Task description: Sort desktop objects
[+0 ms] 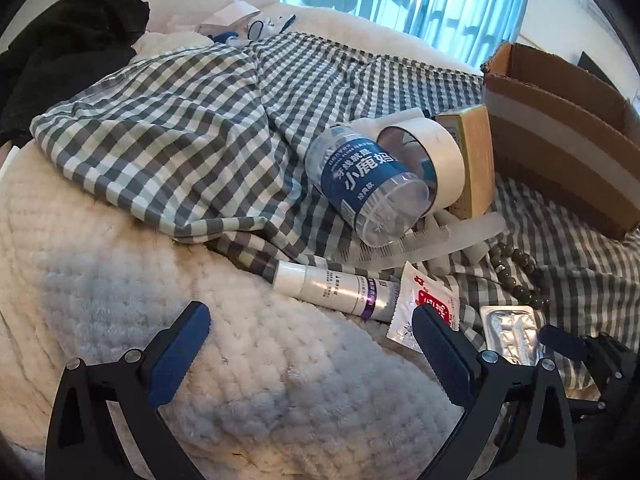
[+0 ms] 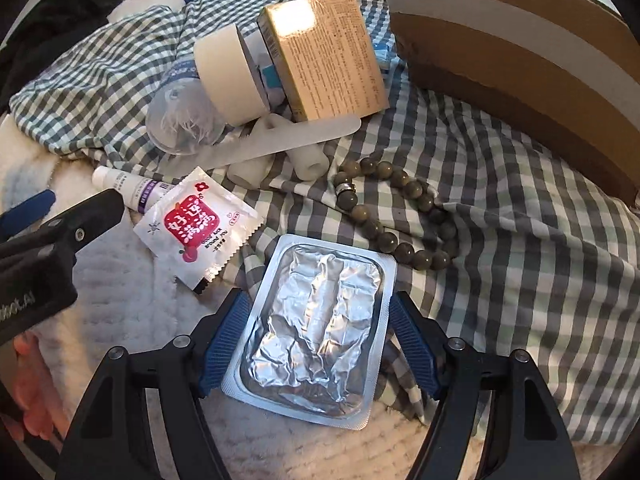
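A silver foil blister pack (image 2: 316, 336) lies flat where the checked cloth meets the white blanket. My right gripper (image 2: 318, 312) is down over it, open, with a blue pad along each long edge and no visible squeeze. My left gripper (image 1: 312, 314) is open over the blanket, nothing between its fingers. Just beyond it lie a white tube with a purple band (image 1: 332, 288) and a white sachet with a red label (image 1: 430, 300). Farther back, a clear jar with a blue label (image 1: 360, 184), a tape roll (image 1: 436, 148) and a yellow box (image 1: 476, 160) are piled together.
An open cardboard box (image 2: 520, 60) stands at the right. A string of brown beads (image 2: 400, 208) and a translucent comb (image 2: 260, 144) lie on the checked cloth (image 2: 520, 260). A dark garment (image 1: 68, 48) is heaped at the far left. A hand (image 2: 28, 392) shows low on the left.
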A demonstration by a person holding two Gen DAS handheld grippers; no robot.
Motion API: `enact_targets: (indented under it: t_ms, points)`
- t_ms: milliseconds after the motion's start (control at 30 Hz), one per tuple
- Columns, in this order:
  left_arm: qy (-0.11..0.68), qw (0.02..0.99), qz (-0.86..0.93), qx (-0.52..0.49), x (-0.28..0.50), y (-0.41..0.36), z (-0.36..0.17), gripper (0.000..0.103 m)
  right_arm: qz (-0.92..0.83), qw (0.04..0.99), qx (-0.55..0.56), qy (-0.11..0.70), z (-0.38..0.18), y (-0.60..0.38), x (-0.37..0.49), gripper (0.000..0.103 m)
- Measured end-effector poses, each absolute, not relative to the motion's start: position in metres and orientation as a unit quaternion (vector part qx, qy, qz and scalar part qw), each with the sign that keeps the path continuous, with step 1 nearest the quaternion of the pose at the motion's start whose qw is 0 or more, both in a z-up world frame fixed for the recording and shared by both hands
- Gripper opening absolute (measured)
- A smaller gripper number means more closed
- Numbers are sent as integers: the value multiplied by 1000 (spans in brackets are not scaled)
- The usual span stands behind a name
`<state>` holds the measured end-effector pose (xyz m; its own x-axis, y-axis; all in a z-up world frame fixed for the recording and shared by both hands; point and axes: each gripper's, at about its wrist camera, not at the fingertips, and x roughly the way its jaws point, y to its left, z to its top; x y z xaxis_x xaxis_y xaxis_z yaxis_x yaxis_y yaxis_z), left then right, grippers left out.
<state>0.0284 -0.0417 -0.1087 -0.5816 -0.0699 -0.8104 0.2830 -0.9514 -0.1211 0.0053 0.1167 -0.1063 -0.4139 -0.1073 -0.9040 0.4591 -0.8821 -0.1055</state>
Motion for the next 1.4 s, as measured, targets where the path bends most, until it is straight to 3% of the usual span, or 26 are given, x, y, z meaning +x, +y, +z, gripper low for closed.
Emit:
enact_targets:
  t_ms: [167,400,600,800,967,1000,1033,1100,1267,1300,1400]
  points:
    - [101,92,-887,440,29,-32,-111,103,-825,184,505,172,-98,121,7,71]
    - [117,26,-898,424,30,-14,-105,103,-871,163,459,57,-39,185,-5,71]
    - [63,-11,-903,424,19,19,-111,103,-876,149,459,3,-30,211,-15,71]
    - [29,-42,-905,421,3,39,-119,100,-878,164,450,-2,-27,210,-17,71]
    - [-38,5,-899,436,-2,45,-141,80,-873,167,457,-8,-31,208,-22,71]
    - [-39,-5,-900,435,-1,47,-140,62,-873,168,458,-9,-31,208,-23,71]
    - [-38,-15,-899,436,-1,49,-140,51,-873,169,457,-9,-31,208,-23,71]
    - [-38,-29,-899,435,0,54,-140,49,-873,169,457,-9,-32,206,-23,71]
    - [1,-50,-900,434,4,48,-142,27,-873,171,456,-13,-31,208,-22,71]
    - [10,-51,-899,435,5,47,-141,17,-874,172,455,-15,-30,208,-22,71]
    - [45,-54,-898,435,8,36,-136,14,-875,174,451,-21,-29,210,-20,71]
